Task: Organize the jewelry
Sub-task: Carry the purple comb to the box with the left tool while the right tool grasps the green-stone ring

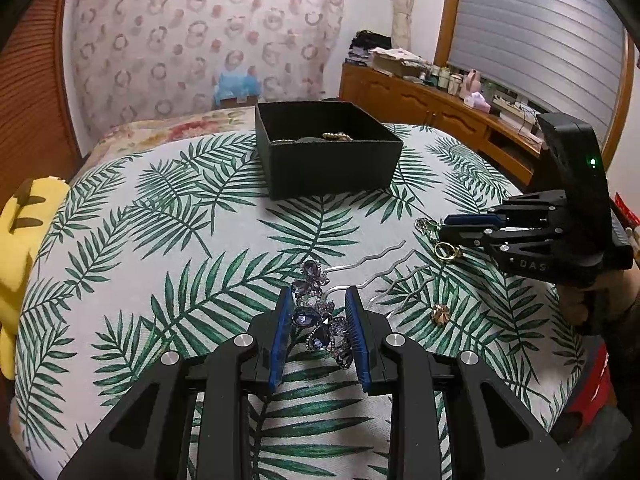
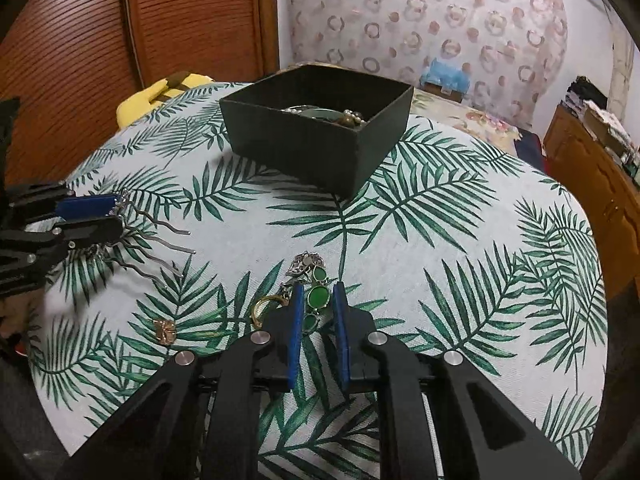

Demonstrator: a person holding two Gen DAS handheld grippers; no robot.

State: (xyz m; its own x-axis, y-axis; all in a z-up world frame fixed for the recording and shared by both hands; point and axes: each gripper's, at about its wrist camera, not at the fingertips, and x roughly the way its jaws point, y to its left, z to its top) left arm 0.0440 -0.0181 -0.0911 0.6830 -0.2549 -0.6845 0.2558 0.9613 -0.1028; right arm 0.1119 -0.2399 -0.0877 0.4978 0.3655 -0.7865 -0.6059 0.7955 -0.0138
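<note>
A purple rhinestone hair comb (image 1: pixel 320 320) lies on the leaf-print cloth, its silver prongs (image 2: pixel 160 228) pointing away. My left gripper (image 1: pixel 318 294) is shut on its jewelled head. To the right, a silver chain piece with green stones (image 2: pixel 318 298) lies between the blue pads of my right gripper (image 2: pixel 316 286), and slim gaps show on both sides of the stone. A gold ring (image 2: pixel 266 304) sits just left of that gripper. A small gold ornament (image 2: pixel 165 330) lies farther left. The black box (image 1: pixel 332 168) at the back holds pearls and gold pieces.
The leaf-print cloth (image 2: pixel 460 280) covers a rounded surface that drops off on all sides. A yellow plush (image 1: pixel 24 240) sits at the left edge. A wooden cabinet (image 1: pixel 440 108) with clutter stands beyond the right side. A person's hand (image 1: pixel 576 304) holds the right gripper.
</note>
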